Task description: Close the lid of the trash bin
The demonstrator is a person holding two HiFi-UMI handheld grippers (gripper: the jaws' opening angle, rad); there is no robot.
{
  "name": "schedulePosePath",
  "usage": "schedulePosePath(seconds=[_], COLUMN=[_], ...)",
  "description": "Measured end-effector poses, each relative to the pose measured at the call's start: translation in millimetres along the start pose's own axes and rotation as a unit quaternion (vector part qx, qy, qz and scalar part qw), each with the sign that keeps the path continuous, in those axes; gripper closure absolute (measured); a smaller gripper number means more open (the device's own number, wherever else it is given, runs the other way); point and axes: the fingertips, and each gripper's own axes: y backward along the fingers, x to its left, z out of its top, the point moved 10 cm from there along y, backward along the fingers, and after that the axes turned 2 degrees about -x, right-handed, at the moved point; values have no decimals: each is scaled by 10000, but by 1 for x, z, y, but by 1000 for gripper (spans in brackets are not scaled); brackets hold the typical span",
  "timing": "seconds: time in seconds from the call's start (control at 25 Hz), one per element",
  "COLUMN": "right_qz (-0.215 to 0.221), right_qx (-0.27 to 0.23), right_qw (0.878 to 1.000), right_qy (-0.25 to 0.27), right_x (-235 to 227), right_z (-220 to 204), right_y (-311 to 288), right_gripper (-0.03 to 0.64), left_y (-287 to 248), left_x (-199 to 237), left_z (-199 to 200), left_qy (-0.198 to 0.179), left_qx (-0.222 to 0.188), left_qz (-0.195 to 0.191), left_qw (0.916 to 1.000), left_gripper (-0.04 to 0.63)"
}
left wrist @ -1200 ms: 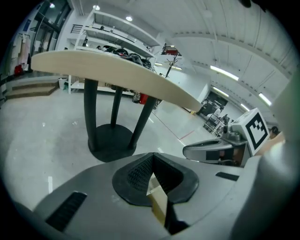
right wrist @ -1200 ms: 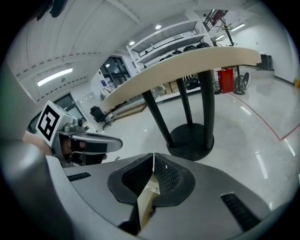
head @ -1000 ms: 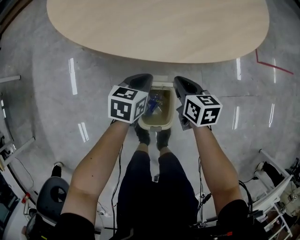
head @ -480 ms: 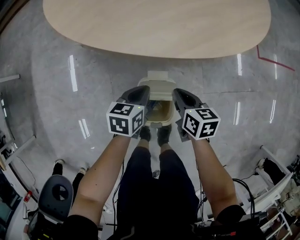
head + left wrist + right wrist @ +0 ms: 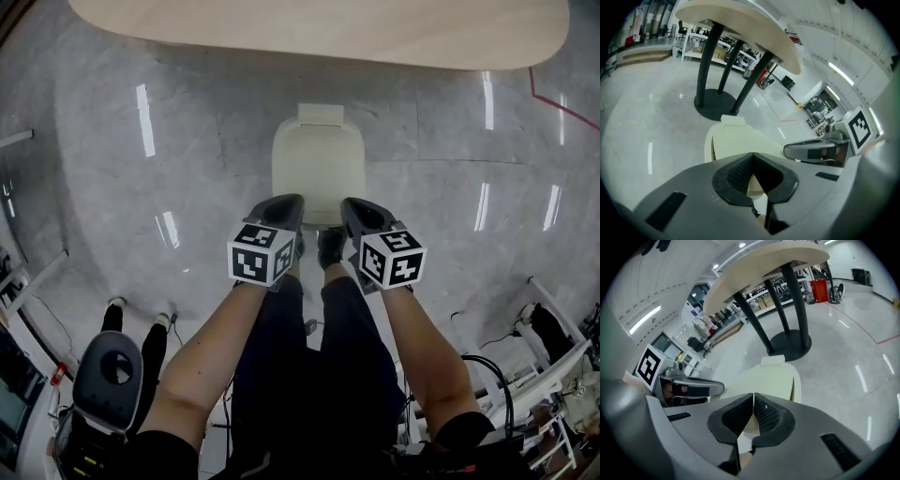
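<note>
The cream trash bin (image 5: 319, 164) stands on the grey floor in front of the person's feet, its lid down over the body. In the left gripper view the lid (image 5: 740, 143) shows a thin dark gap along its left side, and the lid (image 5: 764, 380) shows the same on its right in the right gripper view. My left gripper (image 5: 284, 204) and right gripper (image 5: 357, 206) hang side by side just short of the bin's near edge, above it and apart from it. The left gripper (image 5: 752, 158) has its pads together with nothing between them. So does the right gripper (image 5: 753, 398).
A large oval wooden table (image 5: 319, 28) lies beyond the bin, its dark pedestal base (image 5: 710, 101) on the floor behind it. The person's shoes (image 5: 330, 246) are next to the bin. A red floor line (image 5: 544, 101) runs at far right. Equipment (image 5: 108, 375) sits at lower left.
The bin was open with its inside showing; now the lid lies over it. Both grippers have drawn back toward the person, off the bin's opening.
</note>
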Motion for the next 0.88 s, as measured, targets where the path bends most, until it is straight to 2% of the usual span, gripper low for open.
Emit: schedulePosePath(seconds=[0.16, 0.36, 0.68, 0.88], right_qz=[17, -25, 15, -61], right_qx=[251, 357, 459, 558], right_qw=[9997, 9994, 9987, 9982], right_qy=[80, -4, 241, 233], right_x=[-13, -30, -41, -42], right_z=[-36, -68, -85, -86], right_y=[-21, -48, -66, -66], right_gripper=[606, 606, 606, 606], left_y=[-23, -57, -76, -77], left_x=[7, 12, 19, 20], left_z=[-35, -66, -88, -93], left_qy=[-32, -364, -402, -204], left_qx=[310, 679, 694, 703], left_qz=[44, 28, 13, 74], left_qw=[9995, 9970, 9968, 9973], left_gripper=[595, 595, 595, 595])
